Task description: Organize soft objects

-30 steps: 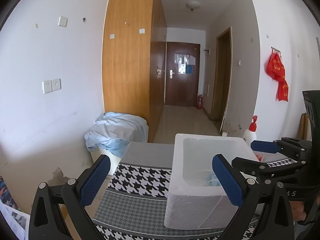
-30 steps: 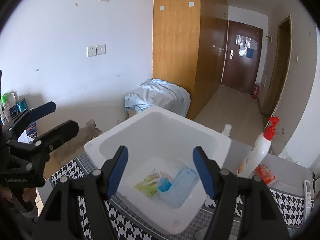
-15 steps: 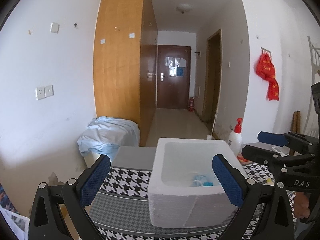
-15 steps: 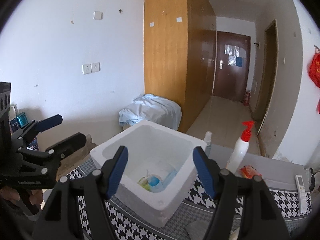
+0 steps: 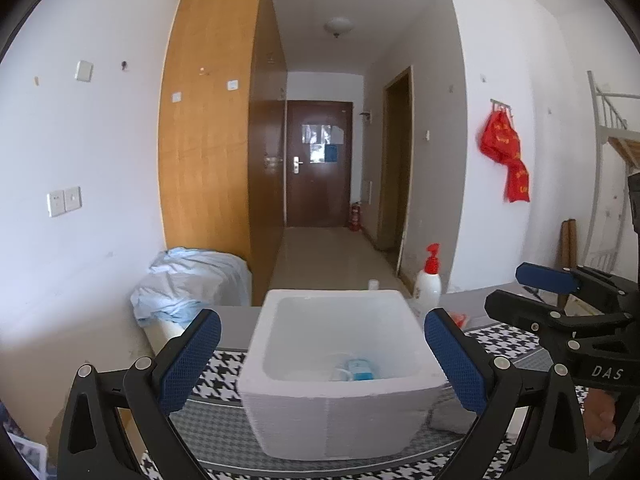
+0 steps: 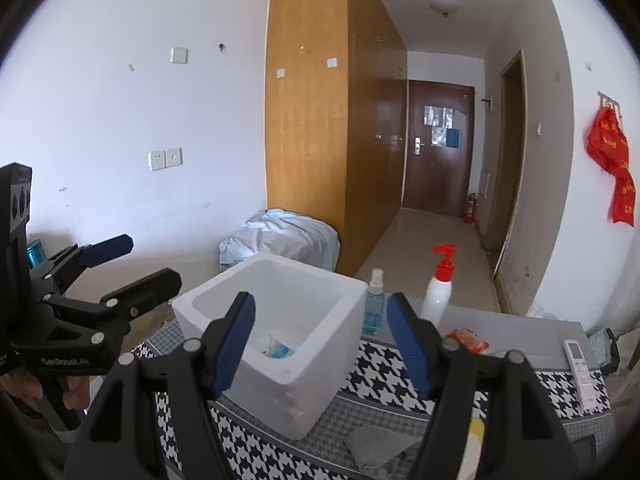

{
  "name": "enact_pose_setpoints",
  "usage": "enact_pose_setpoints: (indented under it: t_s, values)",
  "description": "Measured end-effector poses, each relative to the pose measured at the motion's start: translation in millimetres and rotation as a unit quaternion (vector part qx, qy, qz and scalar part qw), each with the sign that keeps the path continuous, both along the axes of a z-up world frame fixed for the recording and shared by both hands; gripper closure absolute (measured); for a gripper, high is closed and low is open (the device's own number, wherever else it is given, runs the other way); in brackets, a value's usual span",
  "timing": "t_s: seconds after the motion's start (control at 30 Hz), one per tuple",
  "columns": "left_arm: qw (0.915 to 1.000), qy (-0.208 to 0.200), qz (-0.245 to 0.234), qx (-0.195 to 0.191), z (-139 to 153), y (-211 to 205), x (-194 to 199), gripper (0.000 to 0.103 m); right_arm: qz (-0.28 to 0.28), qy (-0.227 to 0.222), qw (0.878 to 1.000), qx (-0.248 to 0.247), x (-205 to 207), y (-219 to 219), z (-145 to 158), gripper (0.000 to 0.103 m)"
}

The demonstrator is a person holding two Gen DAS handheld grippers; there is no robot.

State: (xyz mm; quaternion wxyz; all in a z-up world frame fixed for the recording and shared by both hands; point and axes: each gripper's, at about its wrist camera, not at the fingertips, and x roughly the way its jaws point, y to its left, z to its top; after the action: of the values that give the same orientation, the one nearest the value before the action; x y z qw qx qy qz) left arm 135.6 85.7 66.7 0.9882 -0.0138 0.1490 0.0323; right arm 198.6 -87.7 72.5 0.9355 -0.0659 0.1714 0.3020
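A white foam box (image 5: 340, 372) stands on the houndstooth table cloth (image 5: 216, 376); it also shows in the right wrist view (image 6: 280, 340). Small blue and green soft packets (image 5: 358, 370) lie at its bottom (image 6: 276, 350). A grey folded cloth (image 6: 380, 448) lies on the table right of the box, also seen in the left wrist view (image 5: 450, 416). A yellow item (image 6: 478, 440) lies beside it. My left gripper (image 5: 322, 360) is open and empty, held back from the box. My right gripper (image 6: 322, 340) is open and empty, above the box's near side.
A white pump bottle with red top (image 6: 438, 296), a blue spray bottle (image 6: 374, 308), an orange packet (image 6: 468, 340) and a white remote (image 6: 580, 372) sit at the table's back and right. A blue sheet bundle (image 5: 188, 284) lies behind by the wardrobe.
Both grippers have pulled back and up from the foam box, which now looks smaller and farther. Both stay open and empty. The grey cloth has come into view.
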Motion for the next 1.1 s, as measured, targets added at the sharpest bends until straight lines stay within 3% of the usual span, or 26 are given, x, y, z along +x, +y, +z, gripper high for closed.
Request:
enact_pose_setpoints:
  t_s: [0.37,0.43,0.5,0.57,1.1]
  values:
    - [0.9997,0.0,-0.025,0.006,-3,-32,-5,0.001,-0.025,-0.017,0.999,0.016,-16,-41,-1,0.029]
    - [0.9995,0.0,-0.03,0.007,-5,-39,-6,0.001,-0.034,-0.023,0.999,0.02,-20,-48,-2,0.025]
    - [0.9993,0.002,-0.036,0.008,-8,-44,-7,0.001,-0.04,-0.032,0.998,0.026,-24,-56,-2,0.014]
    - [0.999,0.004,-0.043,0.006,-11,-50,-7,0.001,-0.046,-0.034,0.998,0.03,-26,-63,-4,0.012]
    - [0.9971,-0.001,-0.077,-0.003,-24,-74,-12,0.001,-0.085,-0.036,0.995,0.031,-34,-88,-18,0.012]
